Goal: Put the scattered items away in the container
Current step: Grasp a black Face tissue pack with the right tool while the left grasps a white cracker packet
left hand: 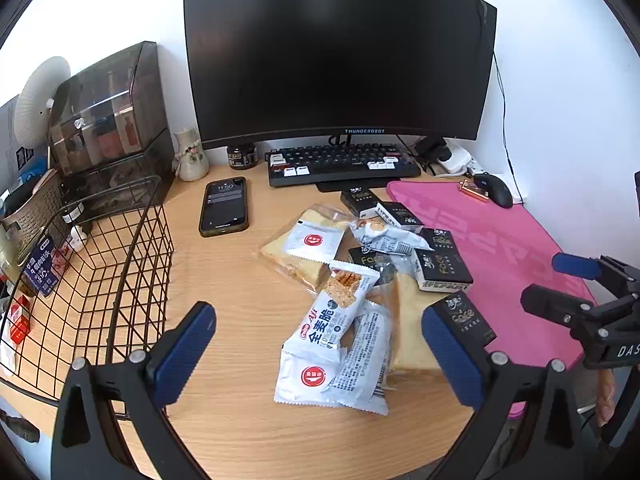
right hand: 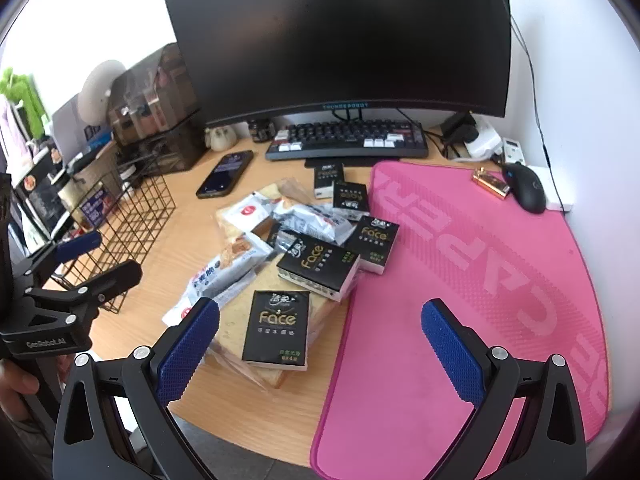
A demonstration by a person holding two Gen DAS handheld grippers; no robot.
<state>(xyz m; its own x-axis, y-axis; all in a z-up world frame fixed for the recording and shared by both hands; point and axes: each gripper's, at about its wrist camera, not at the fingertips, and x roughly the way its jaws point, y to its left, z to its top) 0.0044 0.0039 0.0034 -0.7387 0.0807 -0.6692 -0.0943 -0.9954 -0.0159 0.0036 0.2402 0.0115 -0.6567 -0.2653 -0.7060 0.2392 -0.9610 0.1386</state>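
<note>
We hold both claws above the desk (left hand: 240, 432), each spread wide with nothing between its pads. The left claw (left hand: 320, 356) hangs over the white snack packets (left hand: 340, 340); the right claw (right hand: 320, 348) hangs over the near edge of the pink mat (right hand: 460, 260), with a black tissue pack (right hand: 278, 326) just beside its left finger at 10 o'clock. The scattered pile lies in the middle of the desk: snack packets, bagged bread (left hand: 298, 258) and several black tissue packs (right hand: 320, 266) overlapping one another. The wire basket (left hand: 120, 264) stands at 9 o'clock of the pile, well apart from it. A phone (left hand: 224, 206) lies between basket and keyboard (left hand: 344, 162).
</note>
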